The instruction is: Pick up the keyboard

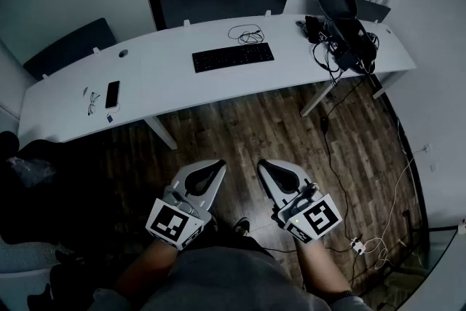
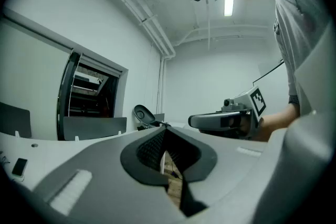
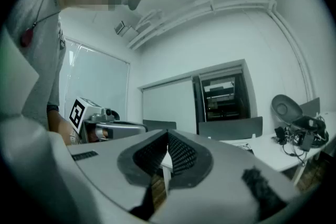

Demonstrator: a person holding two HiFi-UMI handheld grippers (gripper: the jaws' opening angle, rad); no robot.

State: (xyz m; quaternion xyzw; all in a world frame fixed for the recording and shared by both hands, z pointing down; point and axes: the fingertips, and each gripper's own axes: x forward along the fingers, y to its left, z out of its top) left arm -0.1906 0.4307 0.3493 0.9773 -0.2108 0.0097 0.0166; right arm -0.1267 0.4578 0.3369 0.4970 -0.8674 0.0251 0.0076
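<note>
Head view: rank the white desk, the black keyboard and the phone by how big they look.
1. desk
2. keyboard
3. phone
The keyboard and phone both lie on the desk, so nearness hardly skews the order.

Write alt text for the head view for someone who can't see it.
A flat black keyboard lies untouched on a long white desk. Nearer the camera, over a dark wooden floor, a person holds the left gripper and right gripper, both shut and empty, well short of the desk.

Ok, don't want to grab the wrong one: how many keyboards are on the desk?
1: the black keyboard lies near the middle of the white desk. Clutter at its right end could hide another.
</note>
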